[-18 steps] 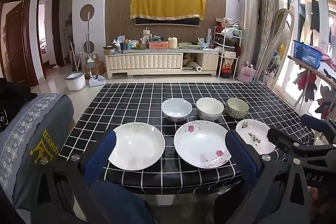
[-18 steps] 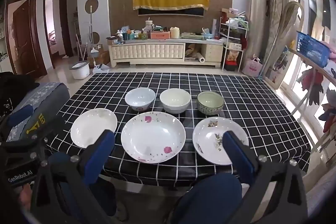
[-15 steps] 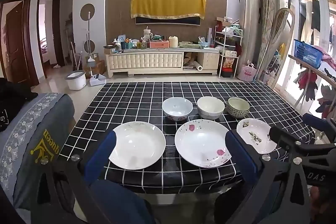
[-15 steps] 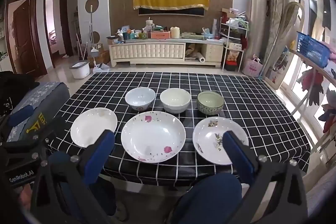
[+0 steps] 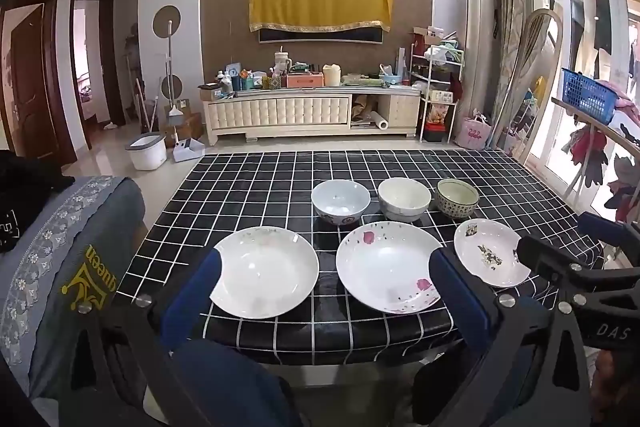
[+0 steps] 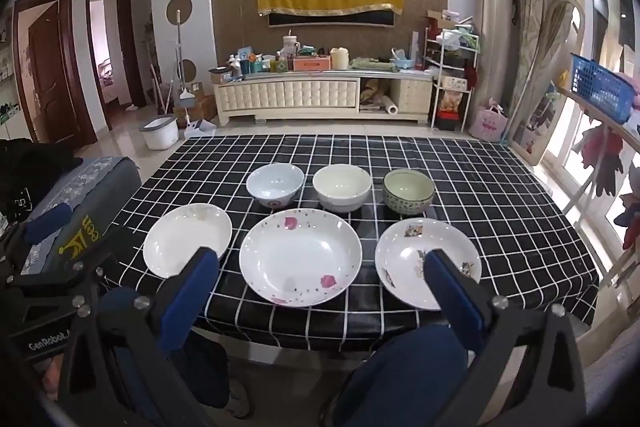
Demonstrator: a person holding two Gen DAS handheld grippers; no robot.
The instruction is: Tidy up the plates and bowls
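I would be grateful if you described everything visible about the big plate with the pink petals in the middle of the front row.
The petal plate is a round, shallow, glossy white dish, probably ceramic, with scattered pink petal marks and fine speckles near its rim. It is empty and lies flat and upright on the black checked tablecloth, near the front edge, between two smaller plates and in front of the three bowls. Nothing touches it except the cloth.

Three plates [image 6: 300, 263] line the table's [image 6: 500, 195] near edge, three bowls [image 6: 342, 187] stand just behind them, and the far half lies open.
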